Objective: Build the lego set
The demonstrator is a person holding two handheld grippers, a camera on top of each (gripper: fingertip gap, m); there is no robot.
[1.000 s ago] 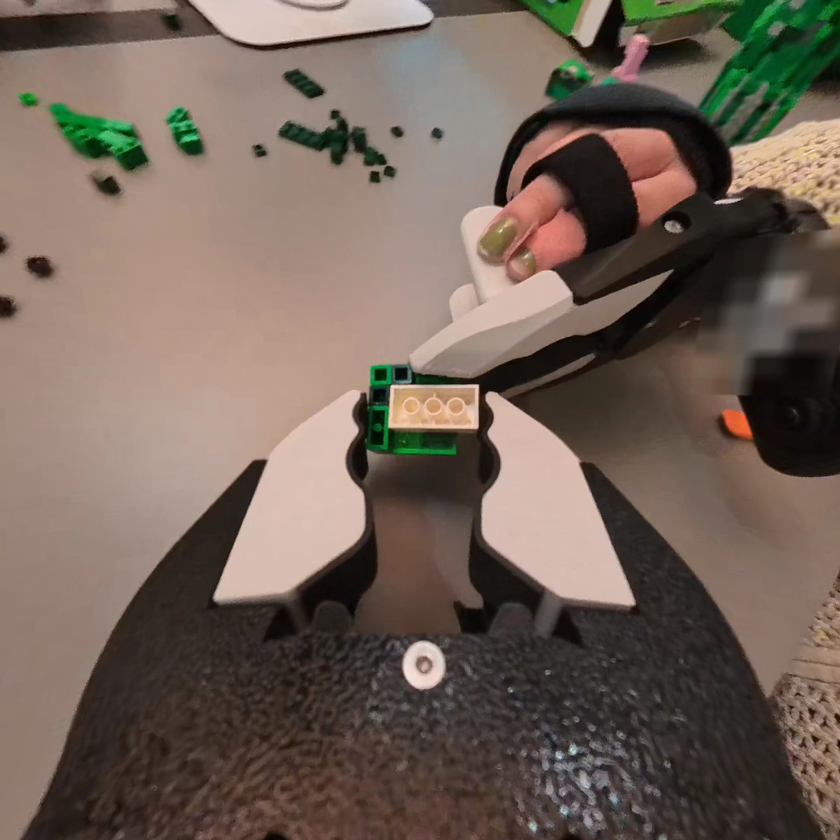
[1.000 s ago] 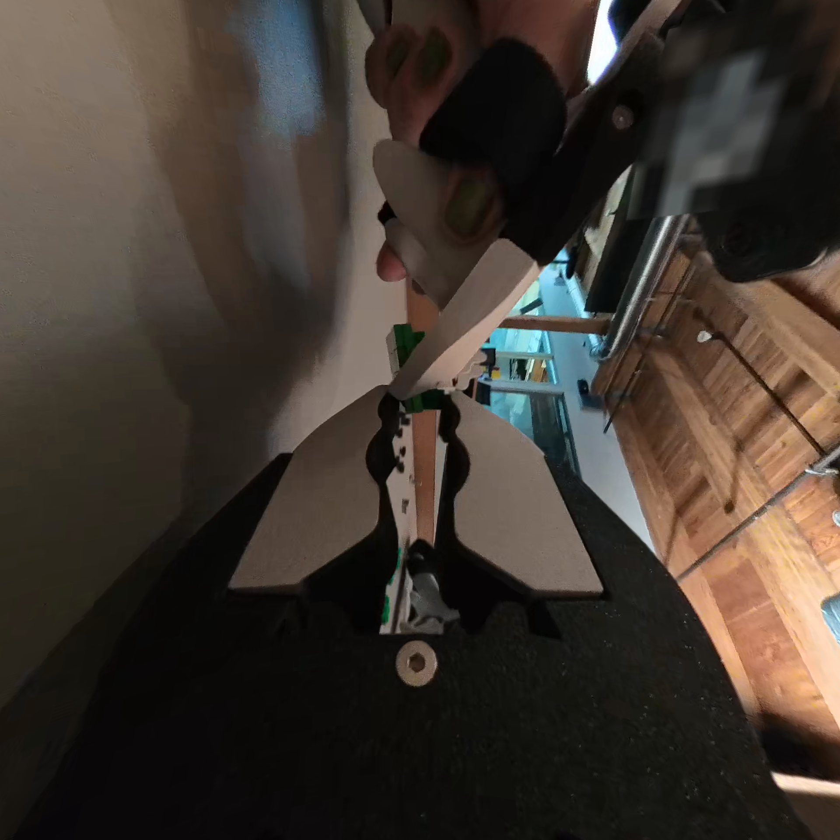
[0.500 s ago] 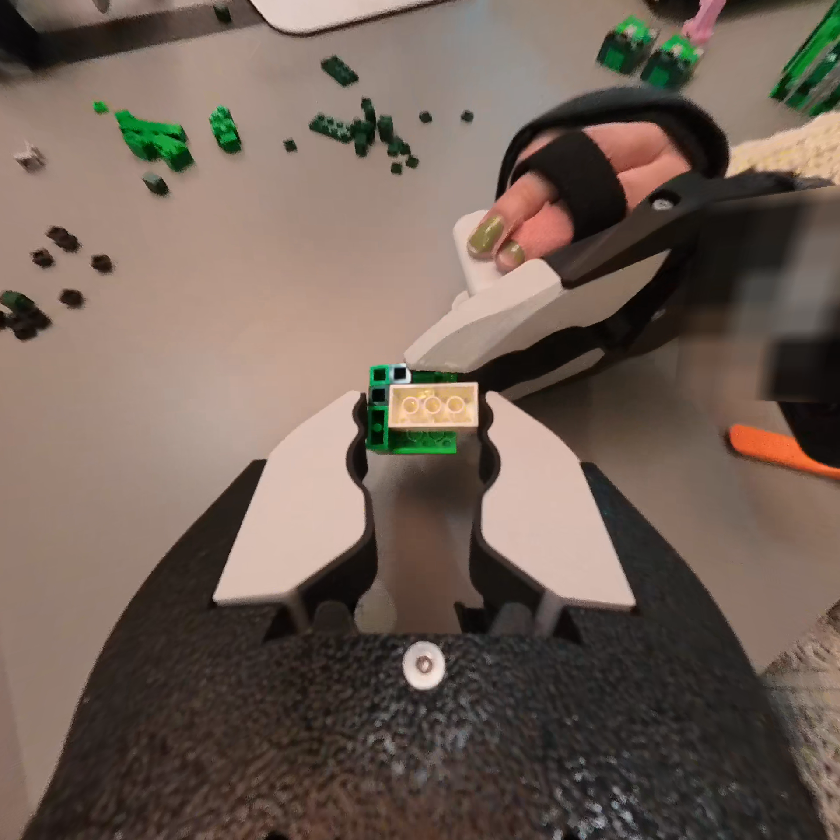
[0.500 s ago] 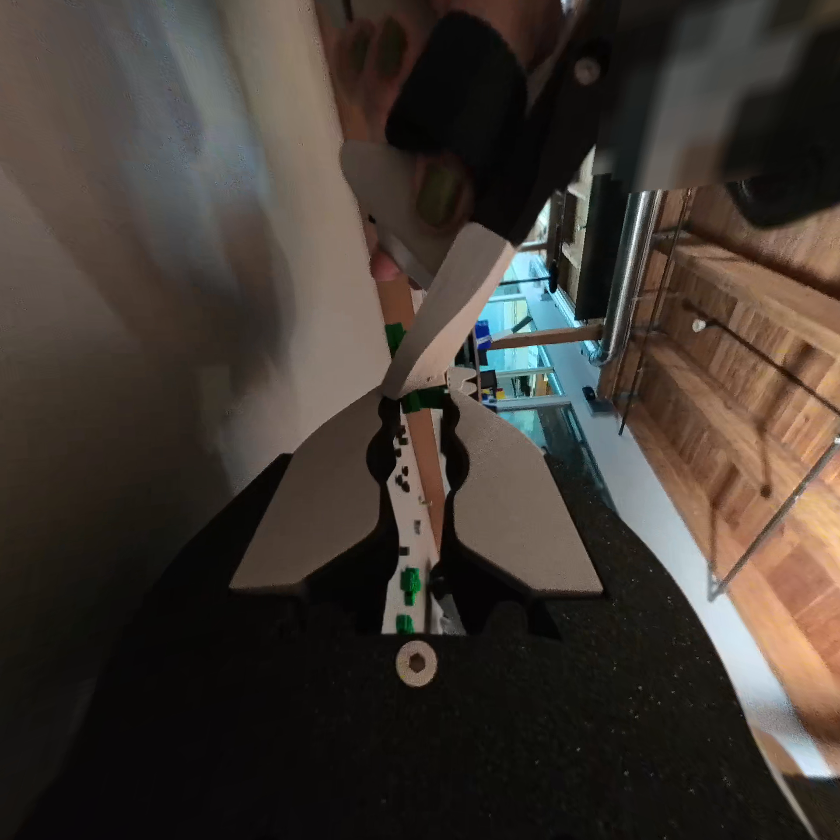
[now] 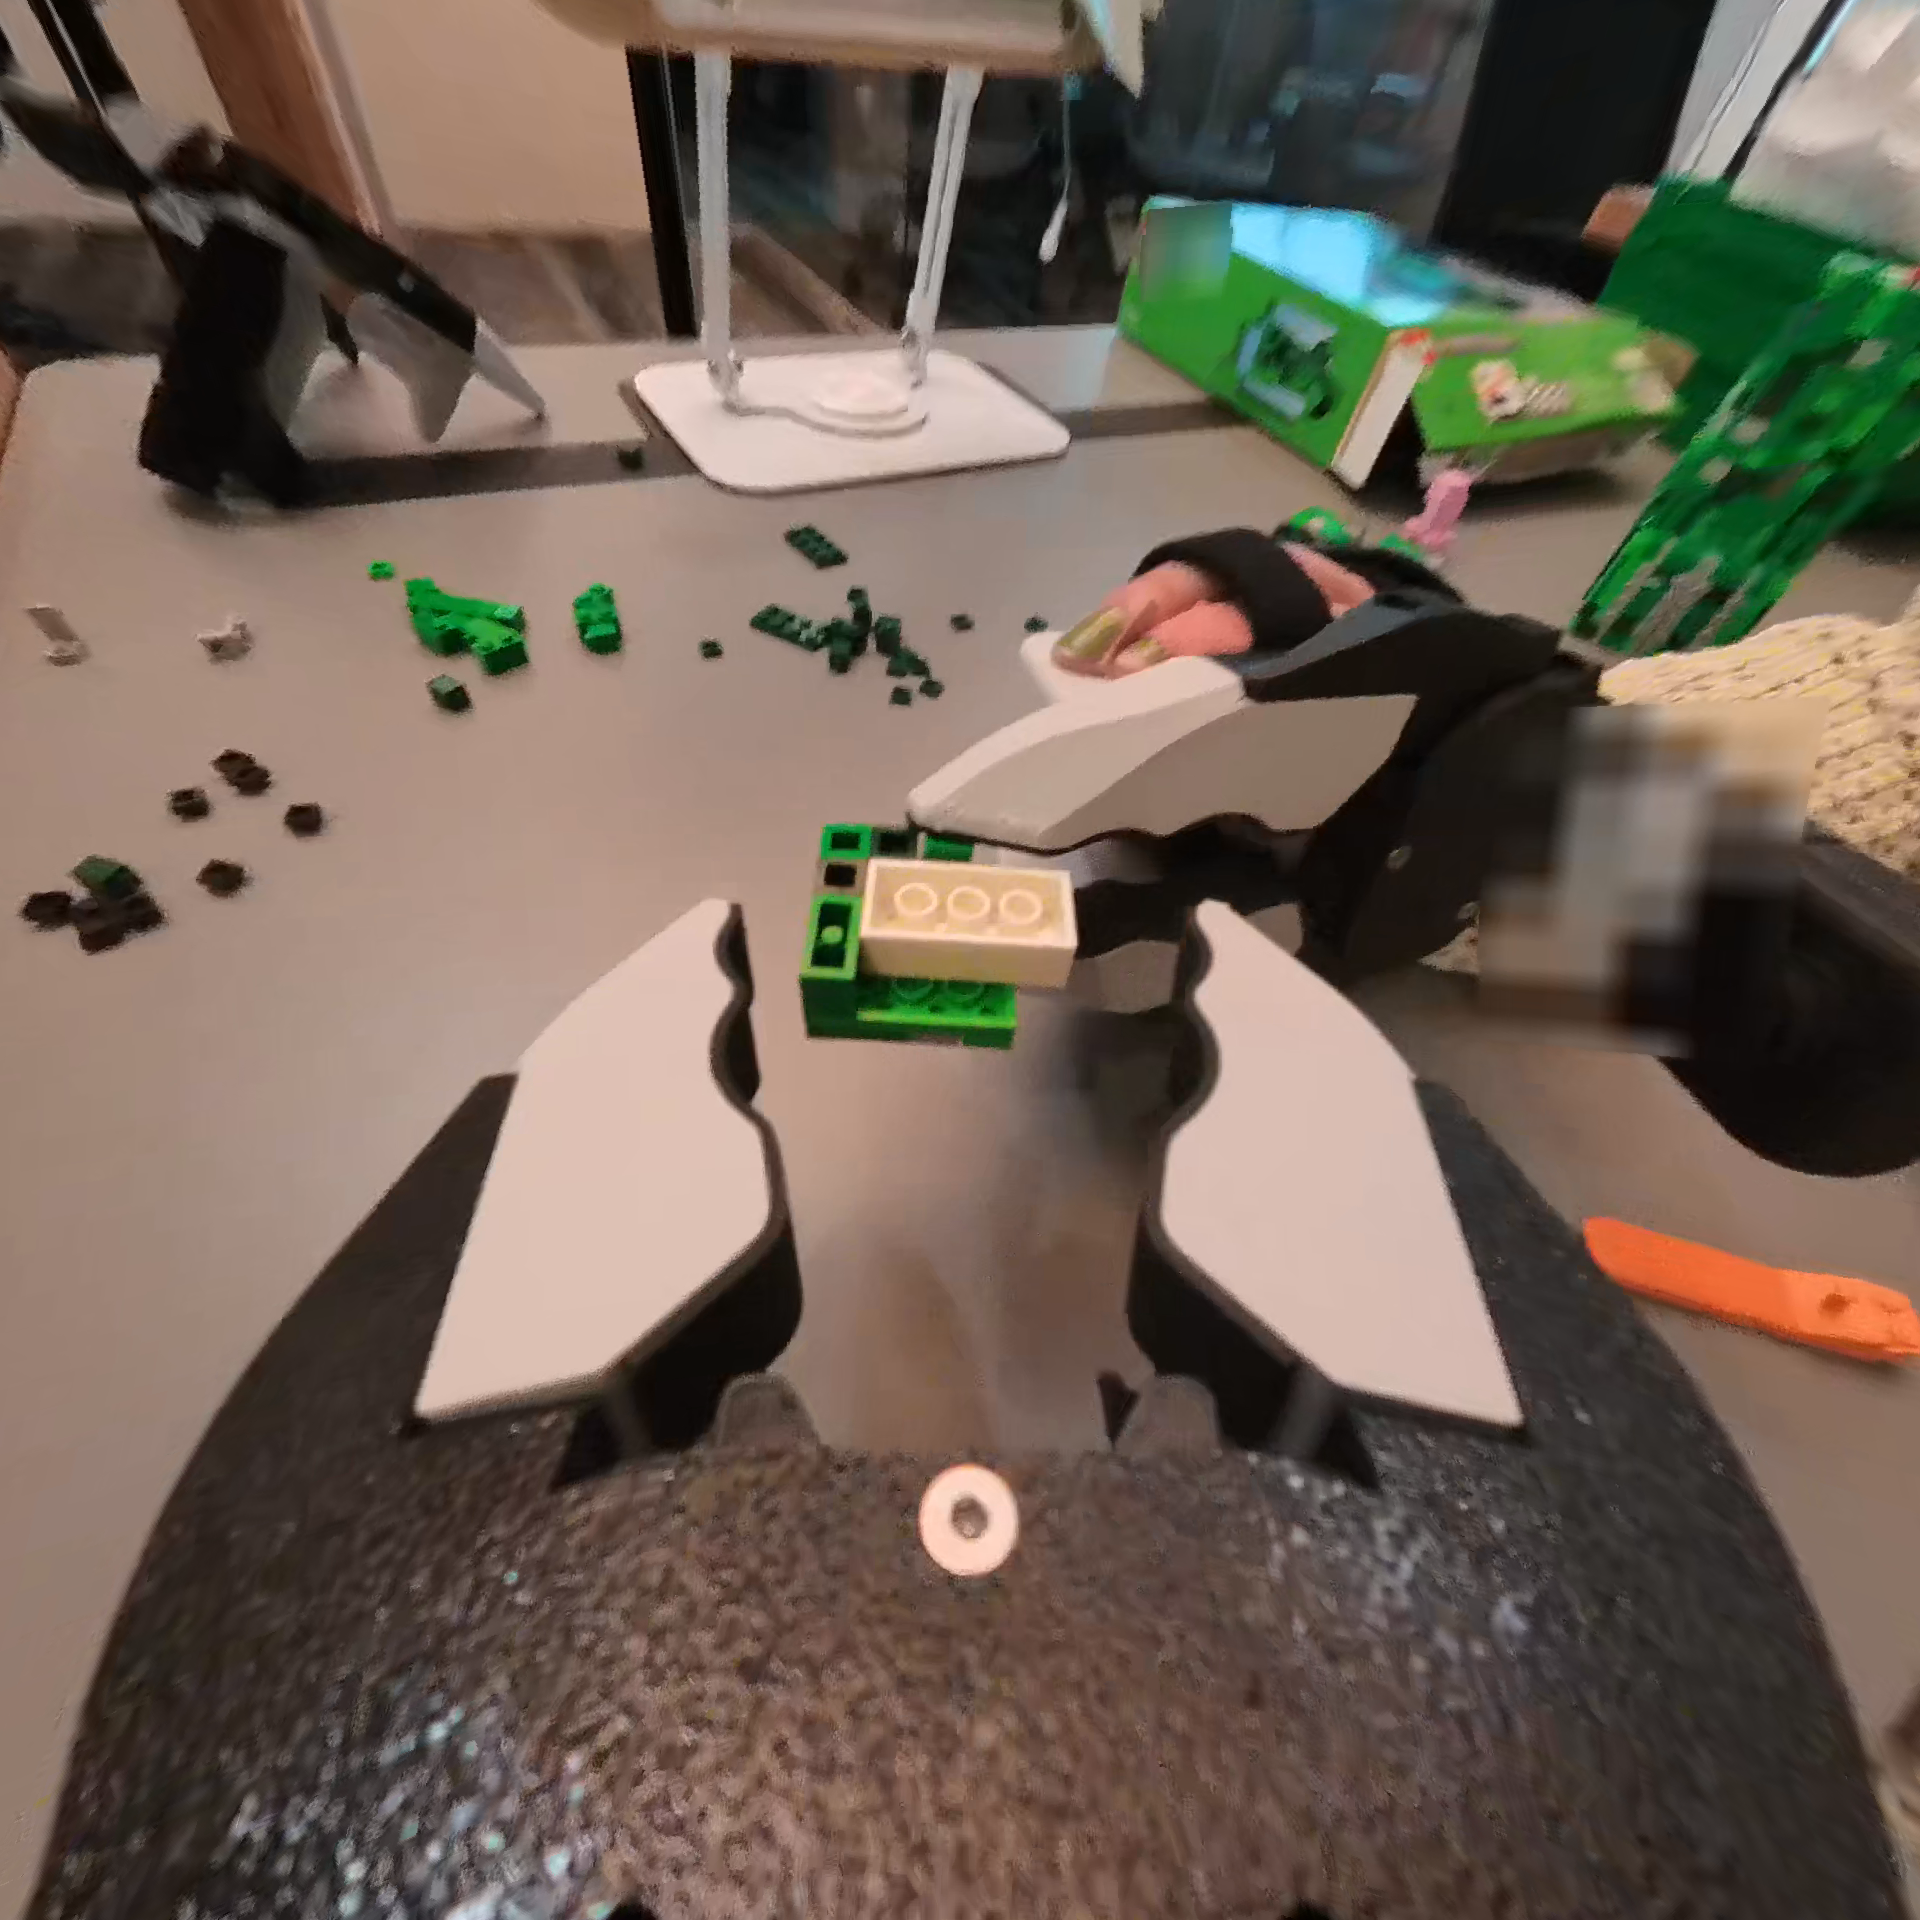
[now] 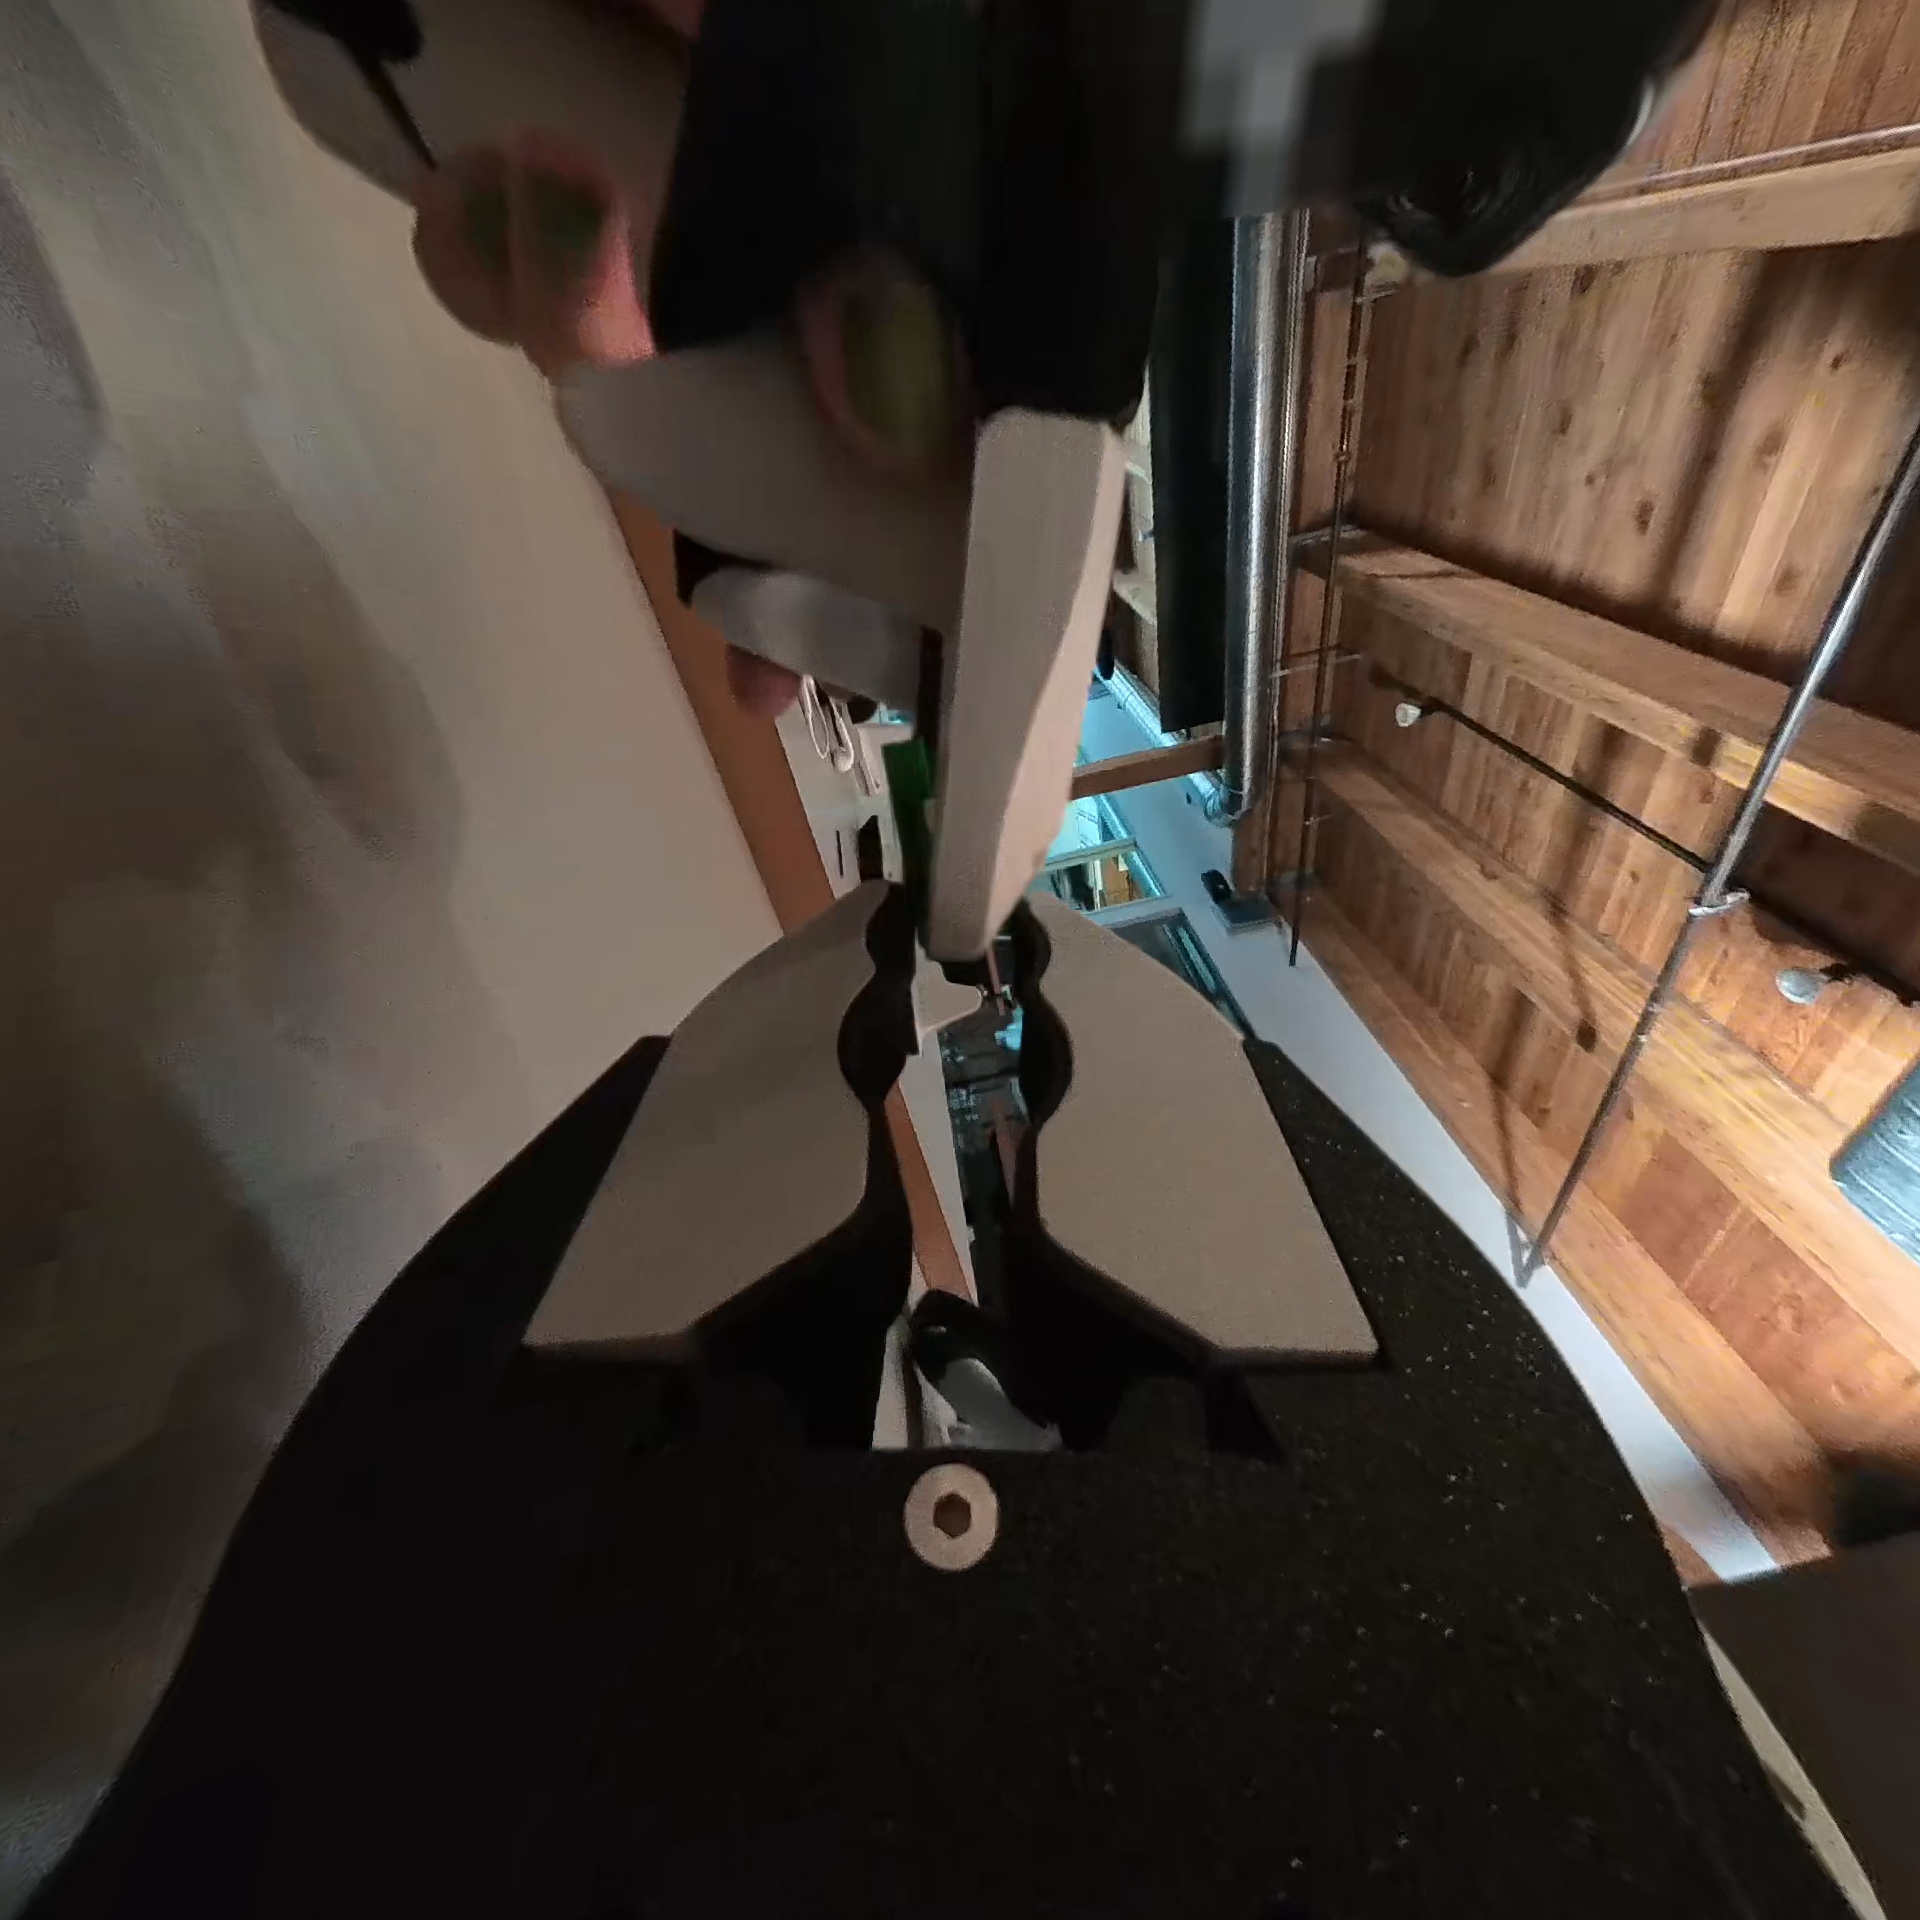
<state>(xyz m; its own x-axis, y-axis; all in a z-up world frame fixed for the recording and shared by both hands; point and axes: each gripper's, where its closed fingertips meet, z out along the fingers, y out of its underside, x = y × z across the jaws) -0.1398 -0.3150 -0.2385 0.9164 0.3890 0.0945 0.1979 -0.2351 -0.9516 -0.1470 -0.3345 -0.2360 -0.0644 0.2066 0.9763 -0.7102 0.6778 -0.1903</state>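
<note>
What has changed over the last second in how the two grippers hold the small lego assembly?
The left gripper opened its fingers and let go of the lego assembly, and its view tilted upward. The right gripper stays clamped on the assembly, held above the table.

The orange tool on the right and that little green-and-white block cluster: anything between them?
In the left wrist view, the left hand-held gripper's own right finger lies between the orange tool and block cluster.
</note>
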